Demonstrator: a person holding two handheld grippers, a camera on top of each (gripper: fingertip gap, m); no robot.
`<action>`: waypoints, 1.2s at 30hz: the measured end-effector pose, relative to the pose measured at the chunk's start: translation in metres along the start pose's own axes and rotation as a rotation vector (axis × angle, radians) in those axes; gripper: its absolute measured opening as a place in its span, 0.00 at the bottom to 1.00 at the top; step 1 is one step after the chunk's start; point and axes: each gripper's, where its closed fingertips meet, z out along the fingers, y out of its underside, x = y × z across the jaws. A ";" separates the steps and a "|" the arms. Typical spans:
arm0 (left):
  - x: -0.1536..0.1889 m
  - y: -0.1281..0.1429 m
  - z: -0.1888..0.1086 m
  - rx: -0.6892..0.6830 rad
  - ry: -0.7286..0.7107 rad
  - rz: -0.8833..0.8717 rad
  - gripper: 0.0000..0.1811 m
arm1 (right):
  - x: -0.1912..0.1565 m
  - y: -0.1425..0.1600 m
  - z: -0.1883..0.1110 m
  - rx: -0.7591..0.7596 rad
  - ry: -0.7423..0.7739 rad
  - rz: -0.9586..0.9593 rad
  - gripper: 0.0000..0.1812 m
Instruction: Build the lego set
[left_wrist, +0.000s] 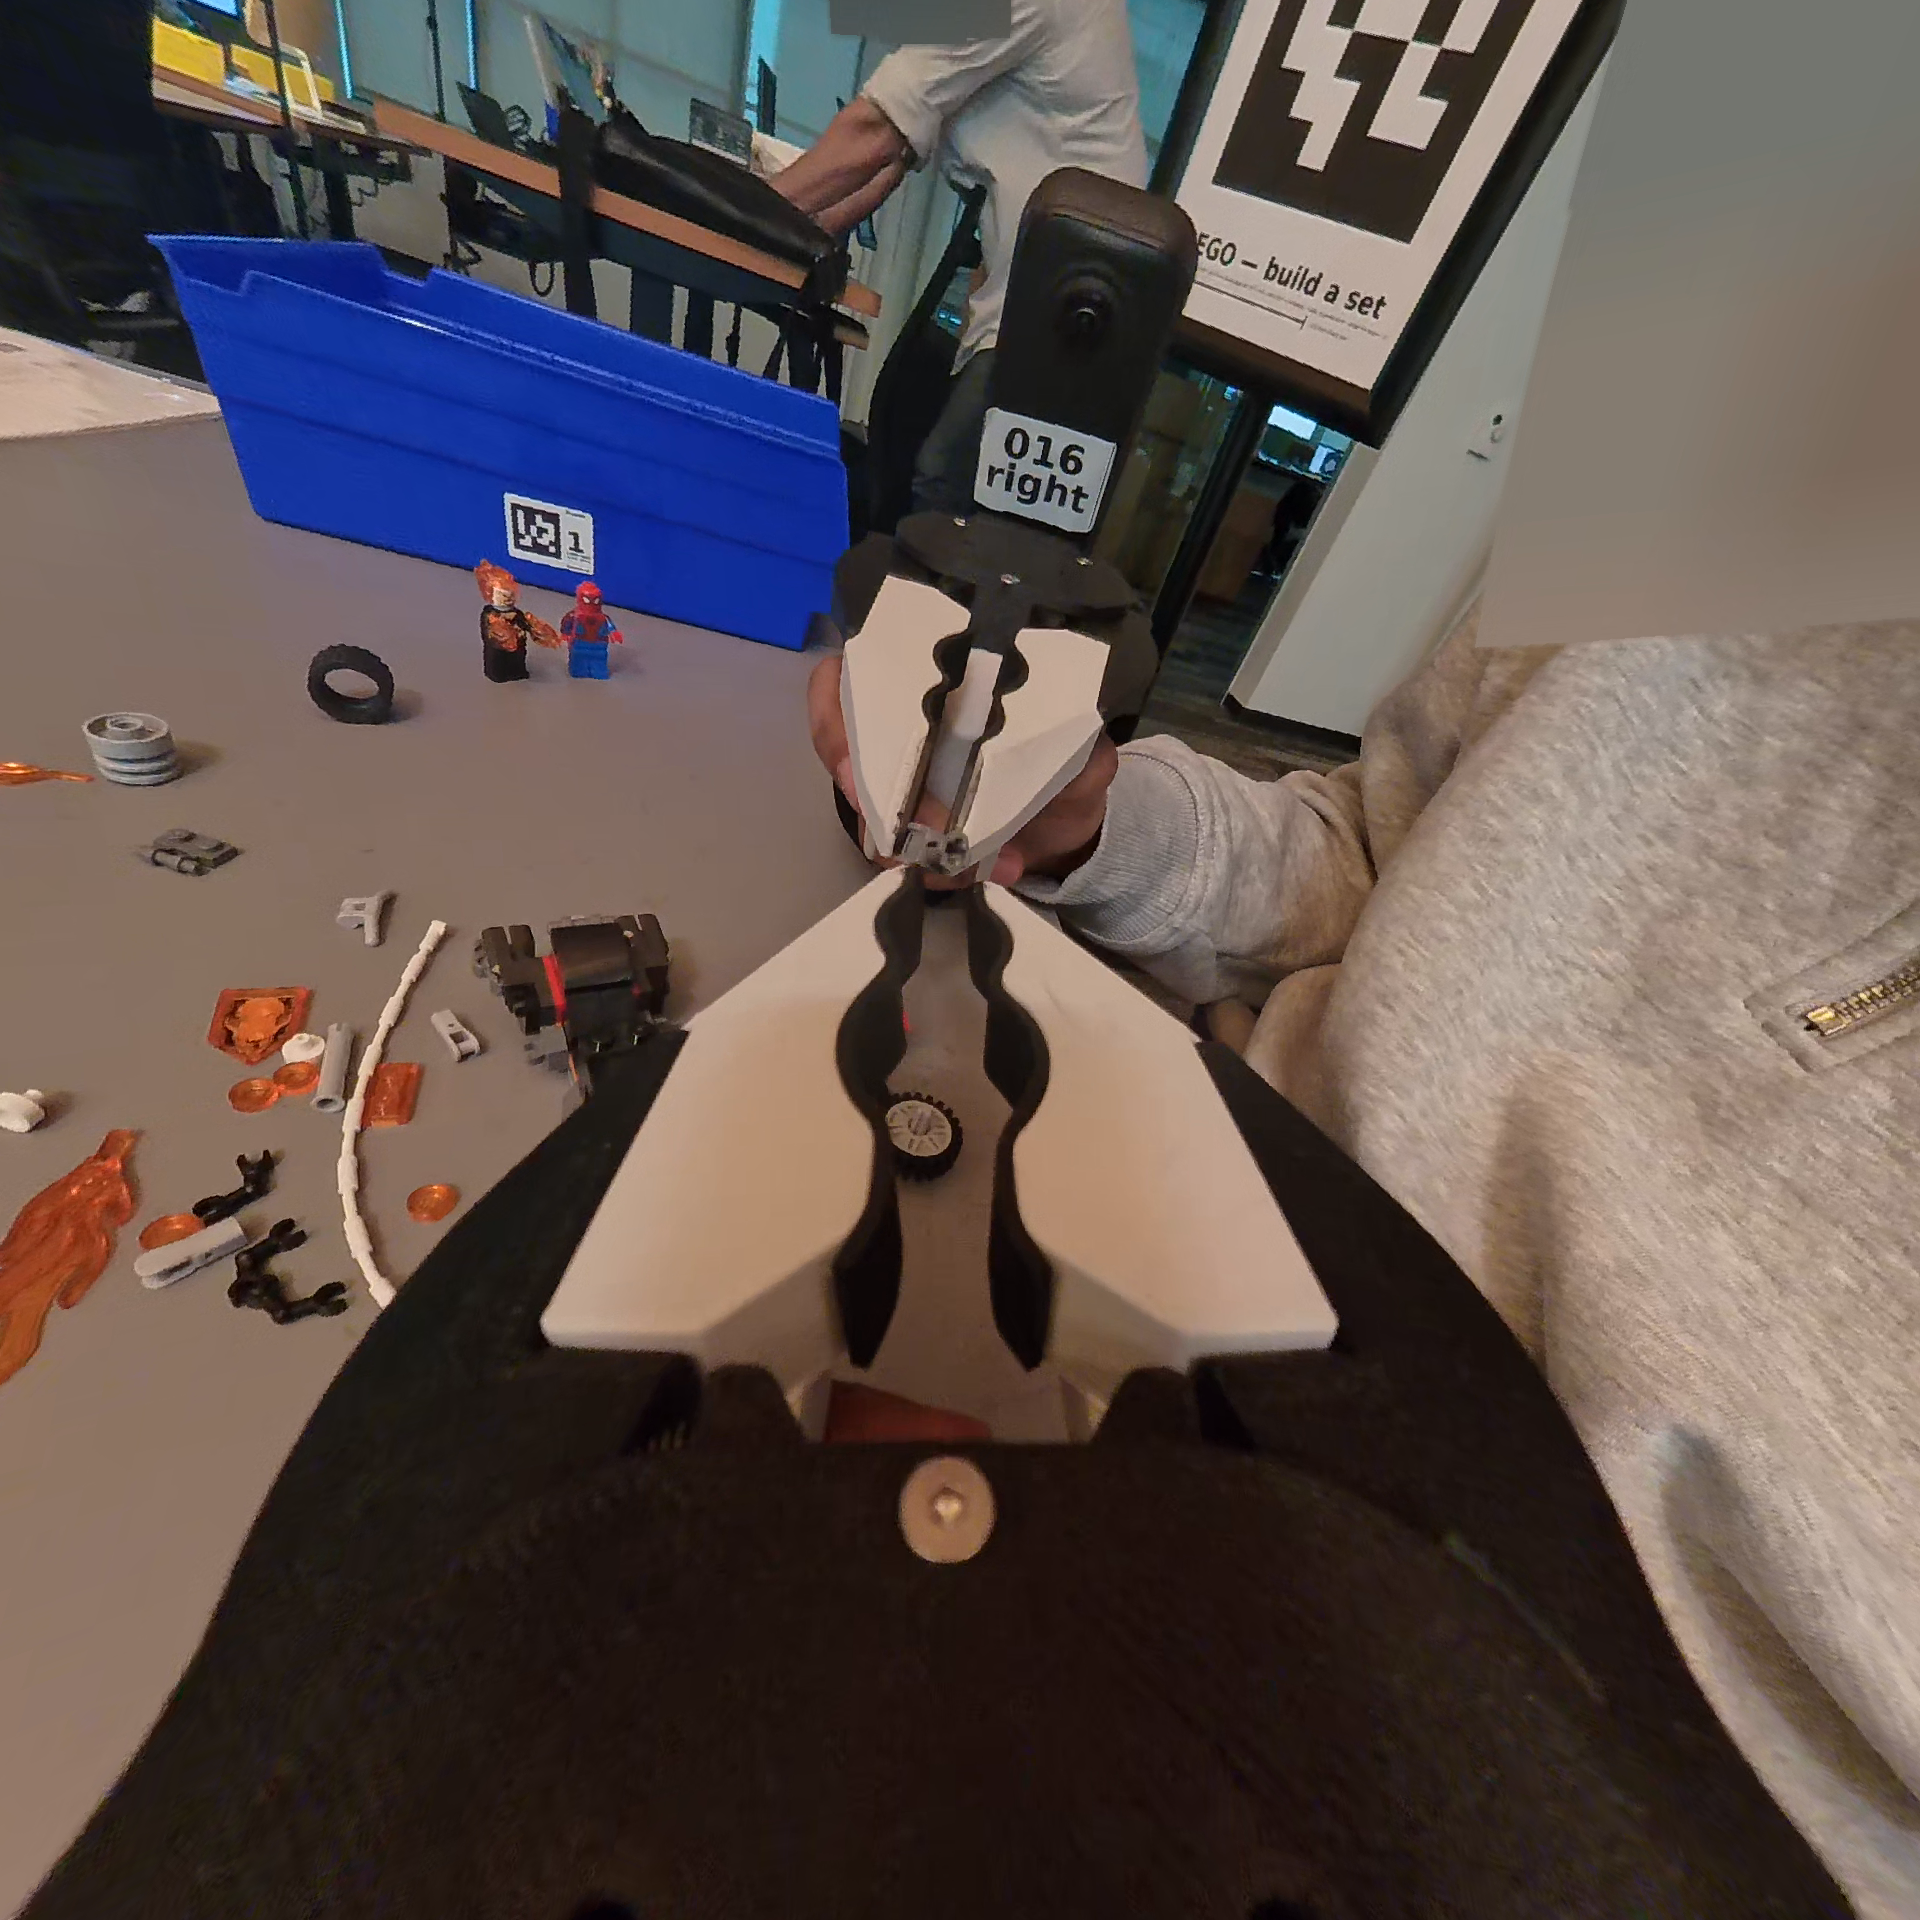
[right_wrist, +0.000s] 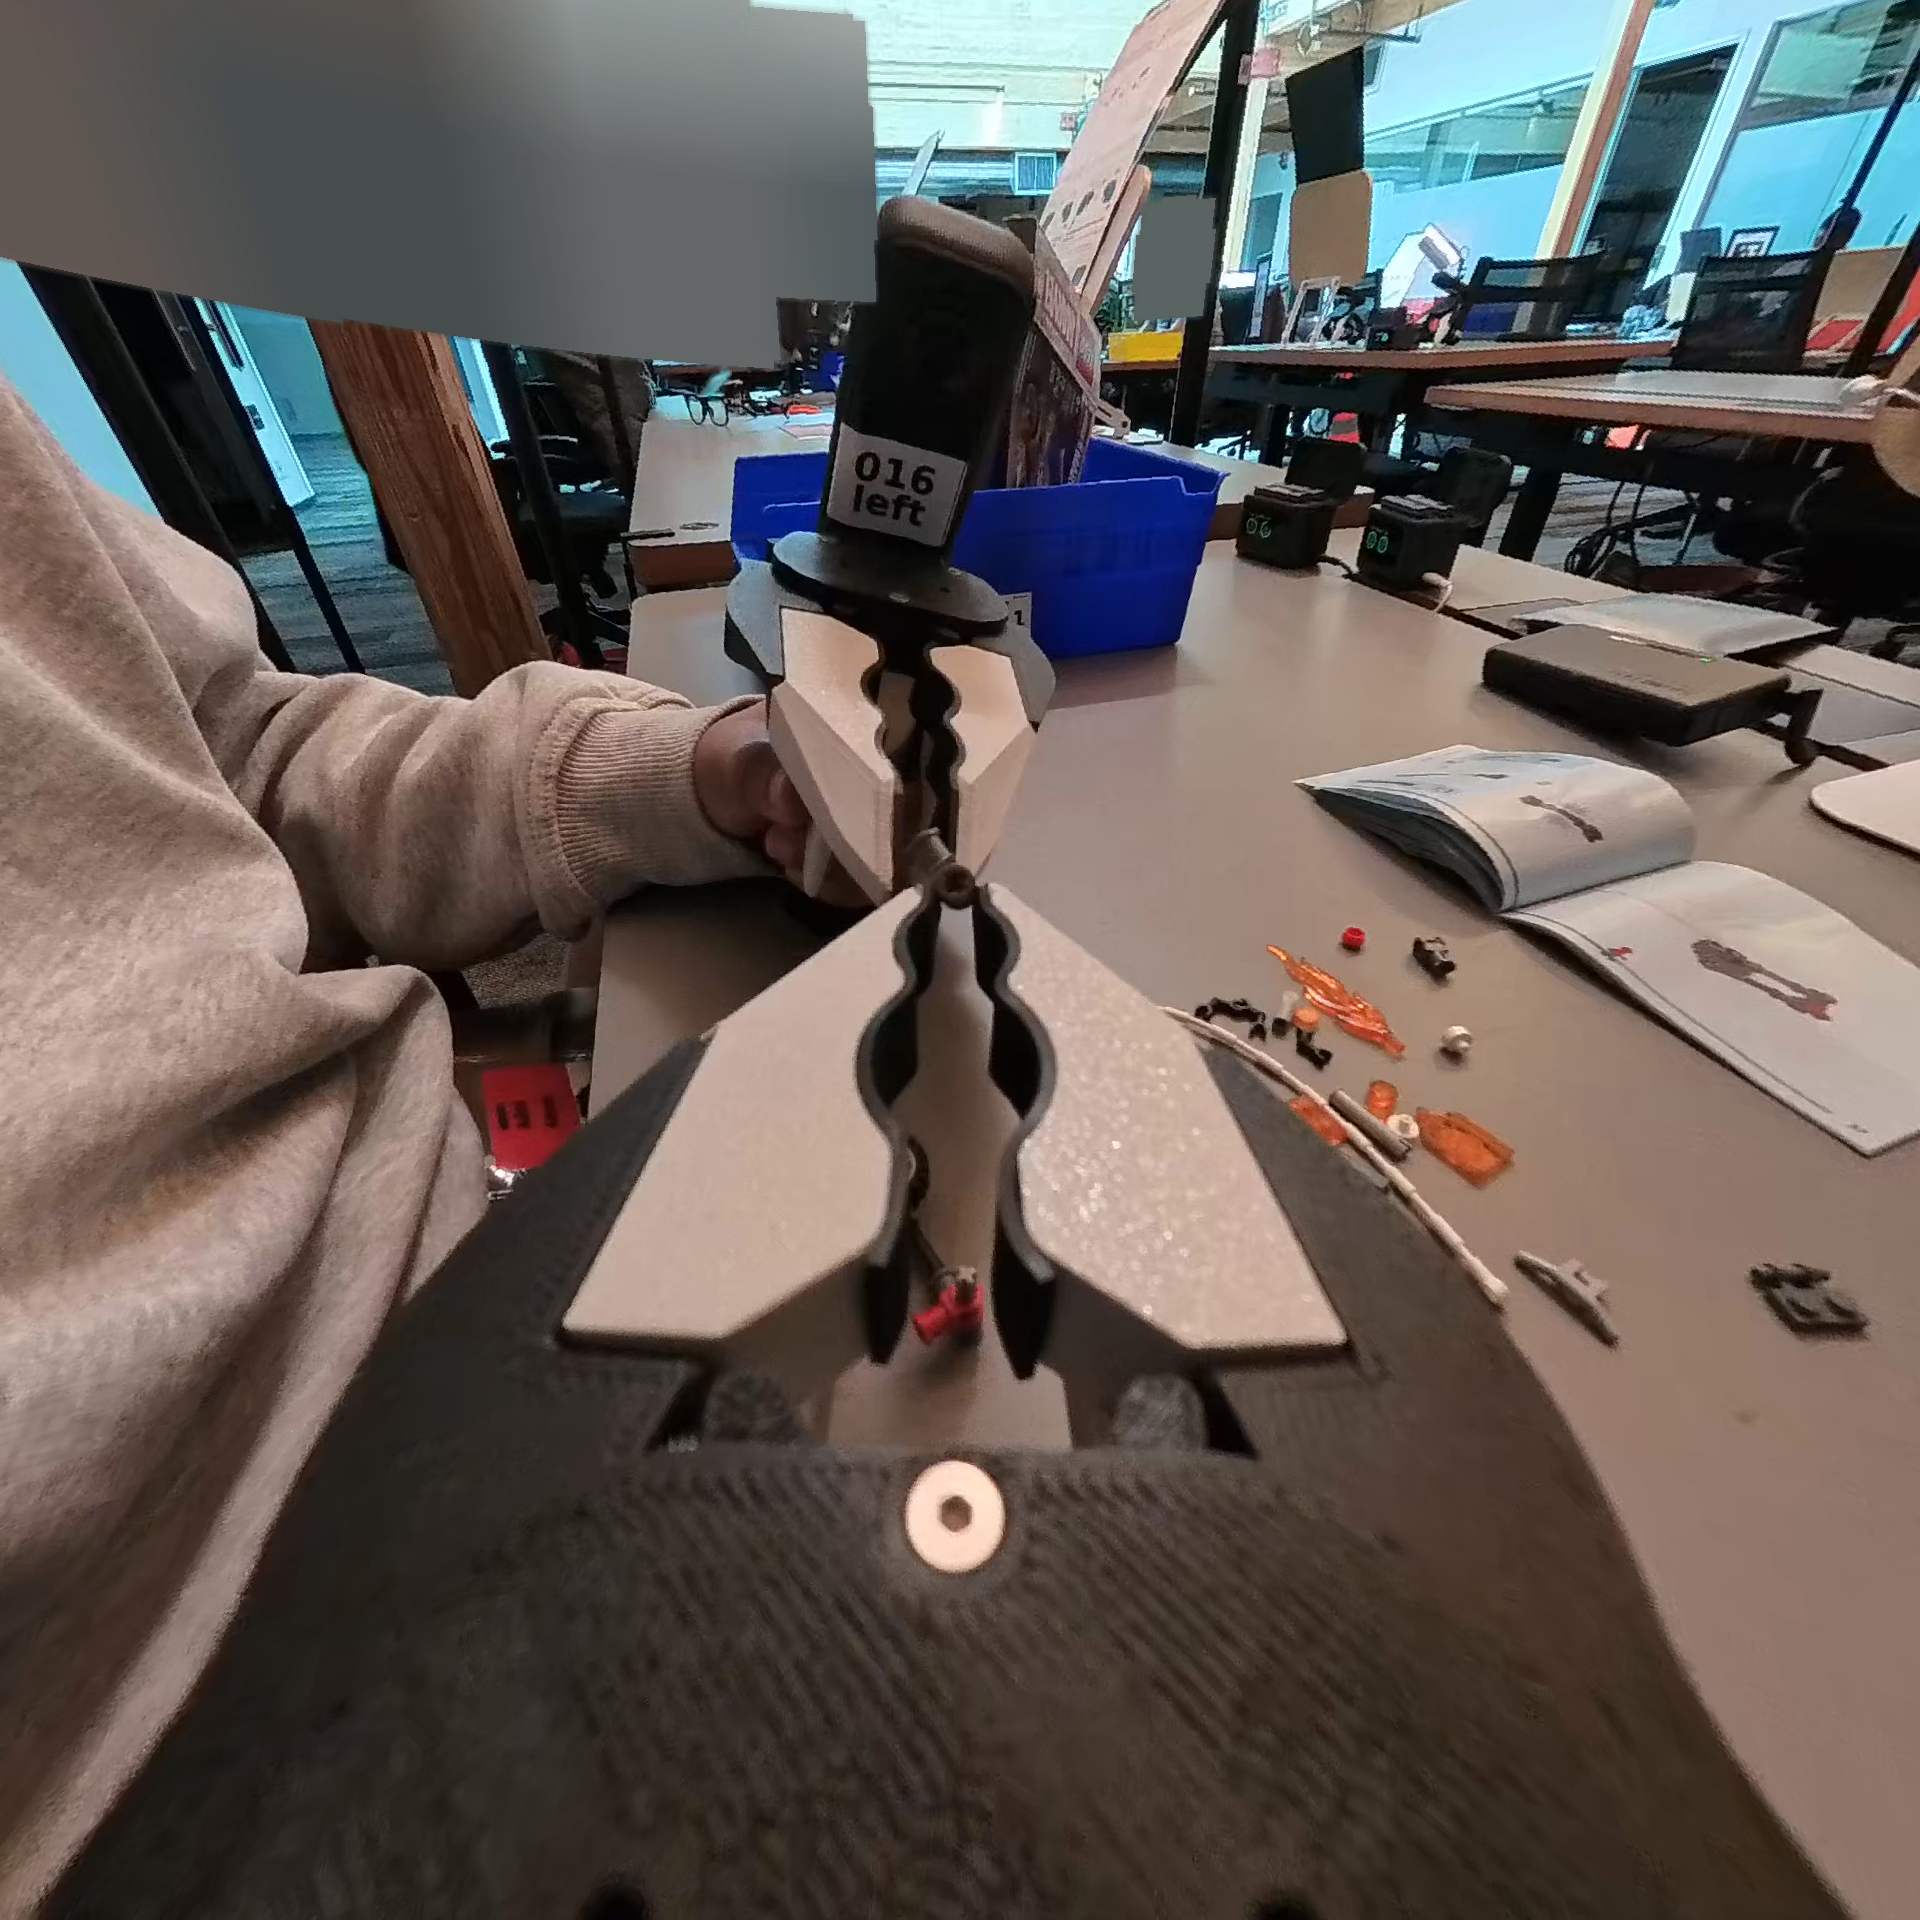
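My two grippers meet tip to tip above the grey table's near edge (left_wrist: 623, 790). In the left wrist view my left gripper (left_wrist: 914, 883) is closed to a narrow gap, and the right gripper (left_wrist: 935, 844) faces it, shut on a small grey connector (left_wrist: 940, 847). In the right wrist view my right gripper (right_wrist: 951, 896) pinches that connector (right_wrist: 956, 883), which looks dark here. The left gripper (right_wrist: 925, 847) pinches a small grey pin (right_wrist: 928, 854) touching it. A small wheel (left_wrist: 920, 1132) shows through my left fingers' gap. A part-built black bike body (left_wrist: 582, 977) sits left.
Two minifigures (left_wrist: 545, 629), a black tyre (left_wrist: 351, 683), a grey hub (left_wrist: 130, 746), orange flame parts (left_wrist: 62, 1236) and a white chain (left_wrist: 390, 1091) are spread on the left. A blue bin (left_wrist: 520, 416) stands behind. An open instruction booklet (right_wrist: 1621, 904) lies right. A red piece (right_wrist: 940, 1317) lies below. Less than 4 cm separates the two grippers' tips. Both grippers' tips are roughly 9 centimeters from the red piece (right_wrist: 940, 1317).
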 end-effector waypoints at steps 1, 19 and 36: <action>0.000 0.000 0.000 0.000 0.001 0.001 0.03 | 0.000 0.000 0.000 0.000 0.001 0.000 0.03; 0.000 -0.002 -0.001 0.008 -0.020 0.032 0.03 | 0.002 0.001 0.001 -0.005 0.009 0.006 0.03; -0.002 -0.004 -0.002 0.019 -0.046 0.062 0.00 | -0.001 0.002 0.002 -0.014 -0.005 -0.007 0.02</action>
